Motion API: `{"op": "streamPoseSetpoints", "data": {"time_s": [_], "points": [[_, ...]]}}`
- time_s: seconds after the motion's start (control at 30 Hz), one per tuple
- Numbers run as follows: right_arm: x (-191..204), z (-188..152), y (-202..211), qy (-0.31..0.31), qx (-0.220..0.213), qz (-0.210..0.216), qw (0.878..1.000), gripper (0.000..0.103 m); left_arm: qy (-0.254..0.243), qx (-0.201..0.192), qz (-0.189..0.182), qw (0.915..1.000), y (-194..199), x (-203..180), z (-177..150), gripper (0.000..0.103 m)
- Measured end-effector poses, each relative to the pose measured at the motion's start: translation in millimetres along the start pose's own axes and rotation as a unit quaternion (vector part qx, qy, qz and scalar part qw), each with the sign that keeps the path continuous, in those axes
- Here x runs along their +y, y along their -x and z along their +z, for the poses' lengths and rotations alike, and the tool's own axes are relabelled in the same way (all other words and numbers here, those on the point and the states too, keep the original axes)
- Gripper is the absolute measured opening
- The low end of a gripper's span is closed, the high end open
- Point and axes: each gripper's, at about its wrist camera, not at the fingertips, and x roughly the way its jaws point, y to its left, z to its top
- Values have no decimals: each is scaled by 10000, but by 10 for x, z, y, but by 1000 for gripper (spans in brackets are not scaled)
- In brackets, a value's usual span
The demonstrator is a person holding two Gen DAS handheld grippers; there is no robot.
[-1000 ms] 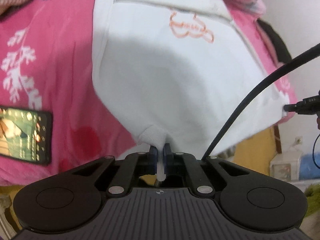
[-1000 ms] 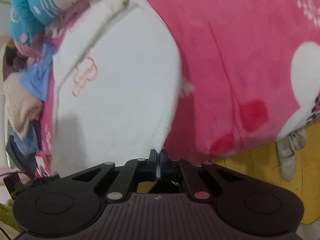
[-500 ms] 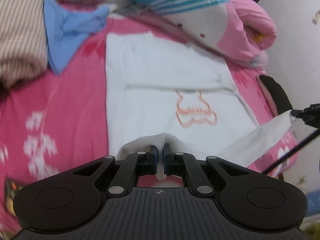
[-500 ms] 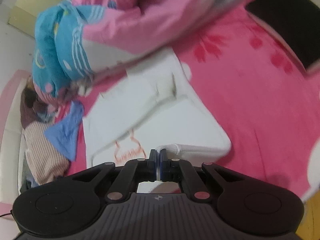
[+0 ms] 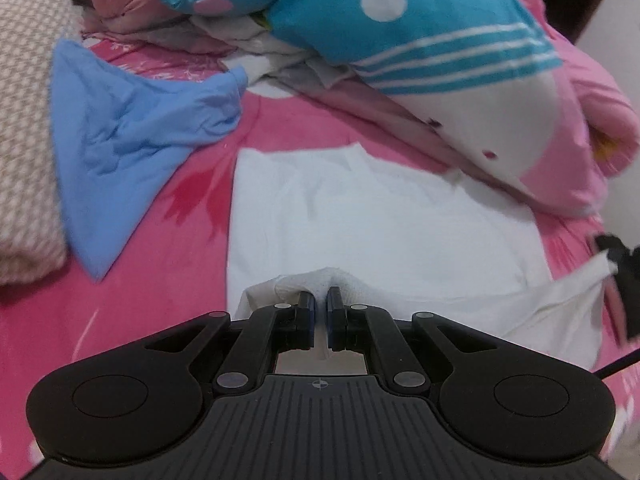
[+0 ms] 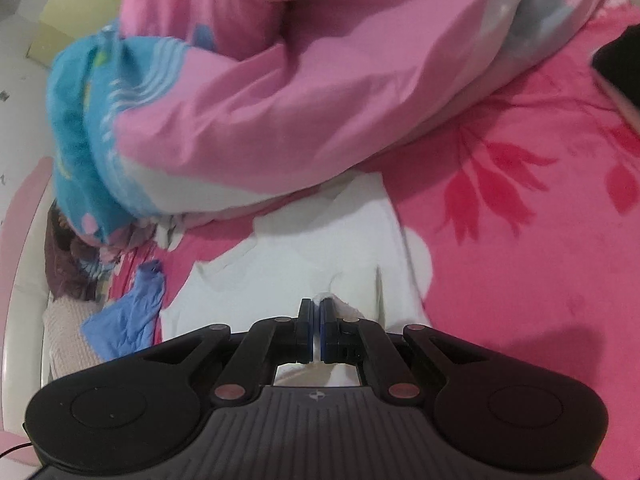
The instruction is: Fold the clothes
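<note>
A white garment (image 5: 384, 220) lies spread on the pink bedspread (image 5: 160, 304). Its near hem is lifted and carried over the rest of the cloth. My left gripper (image 5: 320, 300) is shut on the left corner of that hem, the cloth bunched around its pads. At the right edge of the left wrist view, the right gripper (image 5: 618, 256) shows as a dark shape pinching the other corner. In the right wrist view my right gripper (image 6: 314, 306) is shut on a fold of the white garment (image 6: 320, 248), which lies just beyond it.
A rolled pink and blue quilt (image 5: 420, 32) (image 6: 260, 92) lies right behind the garment. A blue cloth (image 5: 132, 132) and a beige knit piece (image 5: 24, 120) sit to the left. A dark flat object (image 6: 620, 68) rests on the bedspread at far right.
Both grippers have carried the garment's near hem forward over its body toward the quilt. The orange print on the garment is now covered, and the phone and floor have left view.
</note>
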Motion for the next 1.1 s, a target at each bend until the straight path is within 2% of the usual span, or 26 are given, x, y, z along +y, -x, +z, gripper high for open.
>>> {"op": "streamPoseSetpoints", "data": {"time_s": [0.1, 0.2, 0.27, 0.37, 0.43, 0.5, 0.6, 0.7, 0.83, 0.93, 1.0, 1.1], "points": [[-134, 162, -313, -52, 128, 7, 9999, 2, 149, -18, 124, 9998, -289, 3, 130, 4], [-293, 249, -618, -125, 359, -137, 9992, 2, 274, 128, 353, 9989, -543, 62, 154, 4], [-420, 267, -782, -321, 528, -168, 9979, 2, 388, 221, 478, 9979, -683, 108, 159, 6], [-614, 275, -941, -812, 693, -93, 9942, 4, 765, 198, 487, 9957, -696, 187, 159, 11], [-719, 256, -939, -1150, 607, 25, 9915, 6, 974, 45, 516, 9939, -630, 233, 157, 23], [-818, 229, -913, -1467, 463, 168, 9880, 13, 1175, -123, 552, 9915, -554, 298, 170, 41], [-909, 185, -795, -1773, 105, 243, 9838, 21, 1486, -379, 627, 9862, -407, 413, 187, 47], [-937, 105, -665, -1880, -83, 232, 9819, 22, 1751, -490, 733, 9806, -274, 497, 186, 53], [-888, -137, -414, -1898, -97, 289, 9813, 22, 1959, -356, 650, 9778, -70, 558, 83, 54], [-836, -466, -202, -1998, -2, 404, 9790, 25, 2125, -28, 424, 9762, 85, 601, -96, 54], [-808, -749, -75, -2128, 107, 449, 9760, 32, 2315, 213, 278, 9722, 198, 619, -283, 54], [-774, -1184, 72, -2399, 279, 490, 9692, 35, 2622, 487, 82, 9637, 324, 611, -615, 54]]}}
